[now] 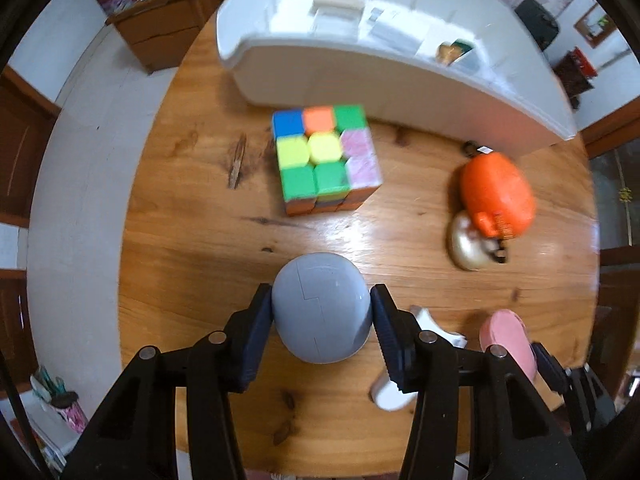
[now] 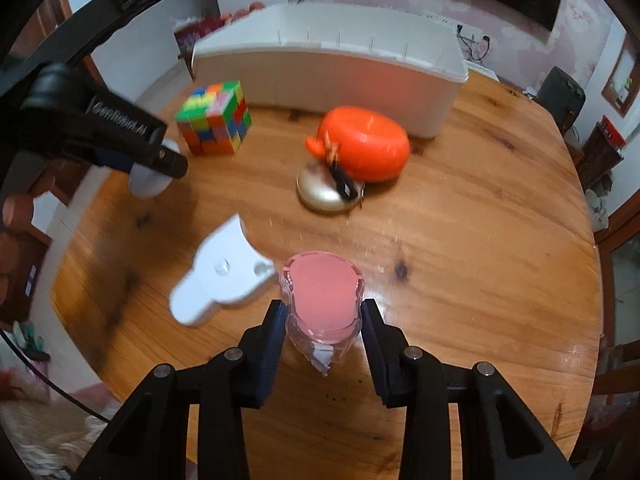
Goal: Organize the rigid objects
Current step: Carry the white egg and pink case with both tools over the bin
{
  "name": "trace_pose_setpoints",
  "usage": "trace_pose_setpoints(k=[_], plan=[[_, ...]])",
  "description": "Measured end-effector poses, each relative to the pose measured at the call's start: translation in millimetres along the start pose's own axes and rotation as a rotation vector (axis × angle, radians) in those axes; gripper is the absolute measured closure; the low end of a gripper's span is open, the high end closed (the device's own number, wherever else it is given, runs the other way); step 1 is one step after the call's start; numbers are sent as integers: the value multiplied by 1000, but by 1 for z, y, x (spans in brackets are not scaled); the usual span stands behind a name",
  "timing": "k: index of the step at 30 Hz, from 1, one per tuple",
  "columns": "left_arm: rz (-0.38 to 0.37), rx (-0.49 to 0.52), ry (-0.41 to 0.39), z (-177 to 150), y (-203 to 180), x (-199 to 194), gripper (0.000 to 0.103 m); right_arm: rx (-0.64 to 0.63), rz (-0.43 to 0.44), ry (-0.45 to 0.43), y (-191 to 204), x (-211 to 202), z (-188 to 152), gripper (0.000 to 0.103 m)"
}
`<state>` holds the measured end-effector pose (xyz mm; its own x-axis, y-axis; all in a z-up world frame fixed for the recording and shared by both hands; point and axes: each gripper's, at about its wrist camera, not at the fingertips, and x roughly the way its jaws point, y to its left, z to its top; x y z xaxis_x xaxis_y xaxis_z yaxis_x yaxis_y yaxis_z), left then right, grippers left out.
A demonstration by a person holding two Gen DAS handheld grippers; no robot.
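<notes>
My left gripper [image 1: 321, 304] is shut on a grey egg-shaped ball [image 1: 320, 320], its pads pressing both sides, above the round wooden table [image 1: 192, 216]. The right wrist view shows that ball [image 2: 146, 186] hanging at the left, off the tabletop. My right gripper [image 2: 323, 314] is shut on a pink object in a clear case [image 2: 322, 294], held just above the table. The same pink object [image 1: 507, 336] shows at the lower right of the left wrist view. A multicoloured puzzle cube [image 1: 326, 156] stands near the middle of the table.
A long white bin [image 1: 400, 64] with slotted walls runs across the far side. An orange rounded object [image 2: 368, 144] leans on a gold disc [image 2: 320, 198] with a black clip. A flat white piece [image 2: 224, 276] lies left of the pink object. Floor and wooden furniture surround the table.
</notes>
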<state>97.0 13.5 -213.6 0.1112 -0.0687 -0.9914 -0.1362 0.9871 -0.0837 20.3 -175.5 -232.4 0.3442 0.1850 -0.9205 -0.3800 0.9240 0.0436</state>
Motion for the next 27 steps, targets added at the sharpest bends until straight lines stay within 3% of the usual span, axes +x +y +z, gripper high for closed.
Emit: trace_pose_setpoints(k=[7, 15, 22, 27], plan=[[-42, 37, -59, 28, 0, -54, 50, 51, 63, -105, -19, -40, 37, 65], [-53, 74, -158, 95, -2, -115, 50, 38, 70, -261, -23, -88, 110, 65], [-42, 107, -228, 162, -8, -149, 50, 22, -22, -349, -24, -111, 191, 65], [-39, 131, -249, 199, -15, -148, 50, 64, -89, -379, -34, -106, 250, 65]])
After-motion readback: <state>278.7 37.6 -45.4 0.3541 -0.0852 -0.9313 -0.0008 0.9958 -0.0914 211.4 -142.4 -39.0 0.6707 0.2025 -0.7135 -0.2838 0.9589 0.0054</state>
